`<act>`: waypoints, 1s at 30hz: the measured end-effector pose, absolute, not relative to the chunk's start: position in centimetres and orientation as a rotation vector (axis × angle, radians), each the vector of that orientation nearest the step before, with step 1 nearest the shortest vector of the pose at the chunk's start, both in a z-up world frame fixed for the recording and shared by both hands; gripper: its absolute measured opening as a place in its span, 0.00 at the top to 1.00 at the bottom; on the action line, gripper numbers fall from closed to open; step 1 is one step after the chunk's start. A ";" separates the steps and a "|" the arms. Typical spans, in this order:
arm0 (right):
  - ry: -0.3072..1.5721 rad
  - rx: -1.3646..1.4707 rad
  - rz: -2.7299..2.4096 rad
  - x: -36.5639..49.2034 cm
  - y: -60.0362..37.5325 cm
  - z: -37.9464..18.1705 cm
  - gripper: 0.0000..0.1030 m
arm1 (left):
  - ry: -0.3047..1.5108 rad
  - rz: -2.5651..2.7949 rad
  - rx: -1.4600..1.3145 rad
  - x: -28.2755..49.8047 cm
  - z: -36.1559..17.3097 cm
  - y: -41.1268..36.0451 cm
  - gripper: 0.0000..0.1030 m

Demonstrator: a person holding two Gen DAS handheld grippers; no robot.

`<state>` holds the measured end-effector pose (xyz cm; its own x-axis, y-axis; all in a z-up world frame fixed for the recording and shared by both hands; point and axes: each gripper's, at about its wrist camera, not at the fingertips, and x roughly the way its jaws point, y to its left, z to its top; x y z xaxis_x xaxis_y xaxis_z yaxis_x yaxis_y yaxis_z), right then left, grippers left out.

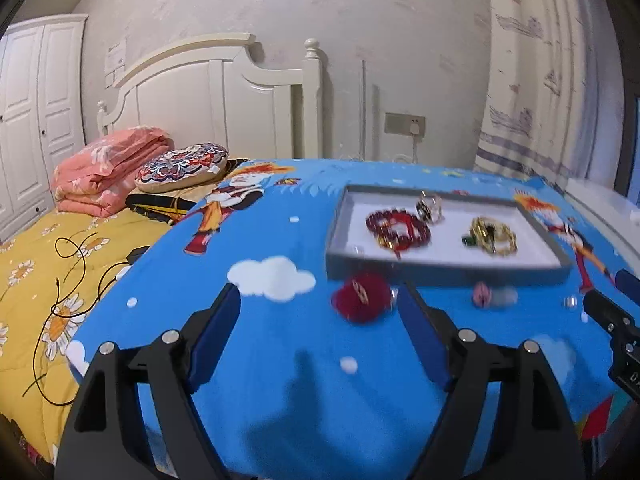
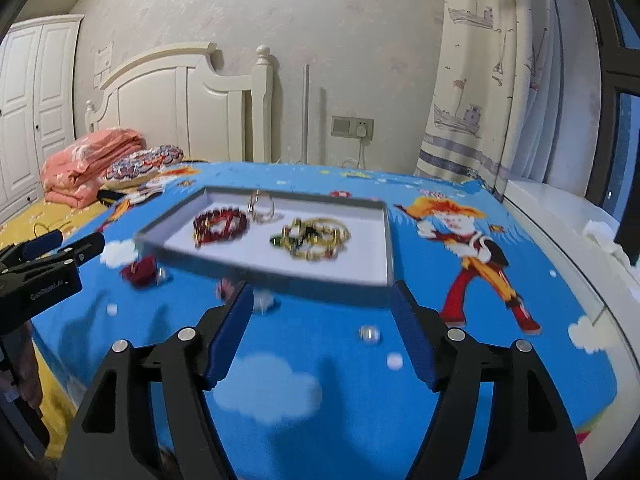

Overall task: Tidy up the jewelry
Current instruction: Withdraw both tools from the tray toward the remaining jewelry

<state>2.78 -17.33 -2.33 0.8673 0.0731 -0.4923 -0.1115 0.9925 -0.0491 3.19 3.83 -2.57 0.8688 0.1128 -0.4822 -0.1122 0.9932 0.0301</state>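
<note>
A grey-rimmed tray [image 1: 440, 270] lies on the blue cartoon tablecloth [image 1: 280, 248]. In it are a red bead bracelet [image 1: 396, 228], a clear ring-like piece [image 1: 430, 206] and a tangle of gold jewelry [image 1: 494, 236]. In front of the tray lie a dark red round piece [image 1: 362, 298] and a small pink piece [image 1: 482, 294]. My left gripper [image 1: 320, 292] is open just left of the red piece, with nothing between its pads. My right gripper [image 2: 322, 288] is open at the tray's [image 2: 280, 276] front wall, the pink piece [image 2: 226, 286] by its left fingertip. A clear bead [image 2: 369, 334] lies on the cloth between its fingers.
A bed with a yellow flowered duvet [image 1: 36, 280], a folded pink blanket [image 1: 108, 168], a round patterned cushion [image 1: 182, 166] and black cables [image 1: 68, 280] lies left of the table. A curtain [image 2: 472, 120] and a white window sill [image 2: 568, 232] border the right side.
</note>
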 end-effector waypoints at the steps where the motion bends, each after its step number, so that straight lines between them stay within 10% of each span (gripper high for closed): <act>1: 0.520 -0.083 0.097 2.4 -17.4 -2.8 0.35 | 0.509 0.111 0.013 2.9 -3.1 3.6 0.23; 30: 0.514 -0.075 0.038 2.5 -20.8 -7.4 0.35 | 0.515 0.072 0.068 5.0 -6.3 3.4 0.15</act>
<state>2.48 -20.83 -7.37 0.8700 0.0174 -0.4927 -0.0548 0.9966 -0.0617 4.99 3.37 -6.33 0.8681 0.0855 -0.4890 -0.0514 0.9952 0.0827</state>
